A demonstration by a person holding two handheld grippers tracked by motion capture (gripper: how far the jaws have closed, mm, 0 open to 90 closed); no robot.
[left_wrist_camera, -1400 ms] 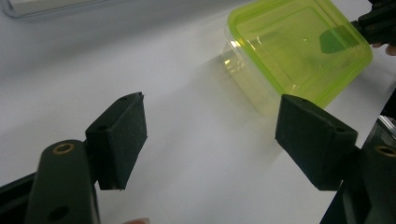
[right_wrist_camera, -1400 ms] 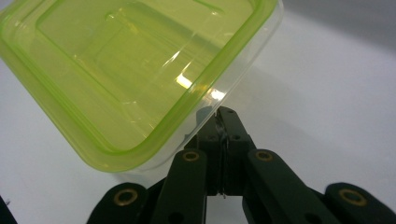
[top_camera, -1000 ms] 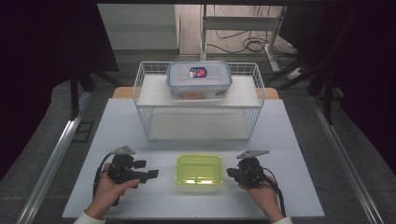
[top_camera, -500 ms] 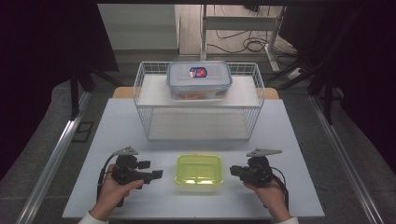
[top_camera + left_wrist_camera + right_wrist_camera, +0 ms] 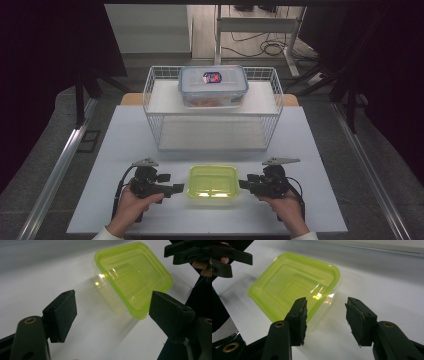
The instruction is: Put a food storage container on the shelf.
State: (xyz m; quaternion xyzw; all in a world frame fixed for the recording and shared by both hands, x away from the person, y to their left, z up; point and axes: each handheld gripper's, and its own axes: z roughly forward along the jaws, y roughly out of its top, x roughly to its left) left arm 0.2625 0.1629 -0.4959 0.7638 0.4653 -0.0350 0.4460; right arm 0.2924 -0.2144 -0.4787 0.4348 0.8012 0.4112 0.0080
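The green-lidded clear container [image 5: 212, 181] sits on the white table [image 5: 125, 130] near its front edge, approx. centred btwn the two side edges, lid on and flat. Left gripper [image 5: 176, 188] lies just left of it, held in the person's left hand [image 5: 131, 206], jaws pointing at the container's left side w/ a small gap, not touching. In the left gripper view its jaws stand wide apart, nothing btwn the pads, and the container [image 5: 132, 277] shows beyond them w/ one corner toward the camera. Right gripper [image 5: 242, 184] is just right of the container, in the right hand [image 5: 284, 210], tips close to the right side but apart from it. Its jaws have just been opening; in the right gripper view they stand apart w/ only bare table btwn them, and the container [image 5: 294, 285] lies ahead and to the left of the left pad, not gripped. So both claws are open and empty. Further back, past the table's middle, stands a white wire basket [image 5: 150, 100], reaching twd the rear edge. A clear food box w/ blue-rimmed lid [image 5: 213, 85] rests across the basket's back part, well apart from the green-lidded one; reddish contents show thru its wall, can't tell what.
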